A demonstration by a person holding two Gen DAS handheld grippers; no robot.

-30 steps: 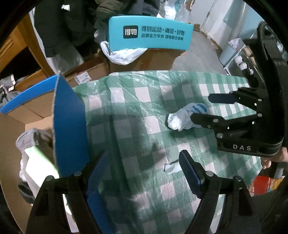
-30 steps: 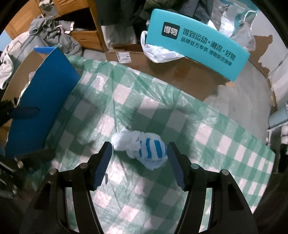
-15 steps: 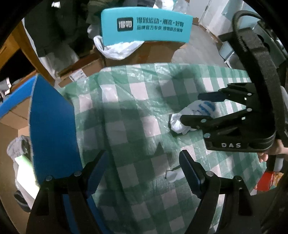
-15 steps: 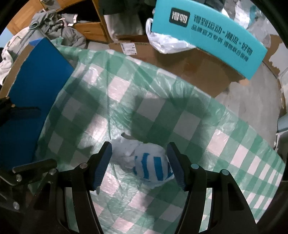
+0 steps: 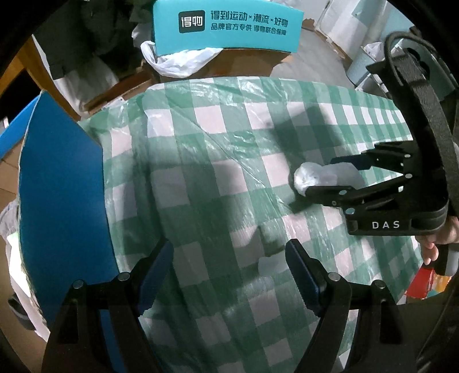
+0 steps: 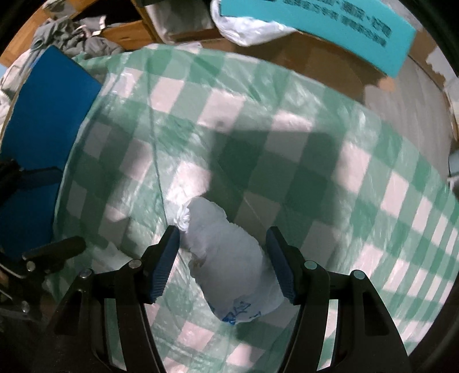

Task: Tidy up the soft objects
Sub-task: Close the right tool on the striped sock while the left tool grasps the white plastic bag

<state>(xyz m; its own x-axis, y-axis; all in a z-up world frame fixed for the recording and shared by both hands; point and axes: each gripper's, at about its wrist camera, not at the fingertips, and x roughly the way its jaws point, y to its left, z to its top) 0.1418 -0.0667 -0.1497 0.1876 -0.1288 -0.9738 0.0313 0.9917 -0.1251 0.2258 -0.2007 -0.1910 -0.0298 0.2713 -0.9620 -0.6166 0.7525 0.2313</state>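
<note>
White soft bundle [image 6: 229, 258] is seen lying on the green-checked plastic cover [image 6: 301, 149] of the counter, between the spread jaws of the right gripper [image 6: 222, 269]; pads not touching it. Left gripper [image 5: 229, 275] is held open over bare cloth, nothing between. Blue box flap [image 5: 63, 200] stands at the left edge; teal foam board [image 5: 226, 25] and white plastic bag [image 5: 178, 61] lie beyond.

Table under a green-and-white checked plastic cloth [image 5: 218, 160], a white soft bundle [image 6: 229, 258] on it
</note>
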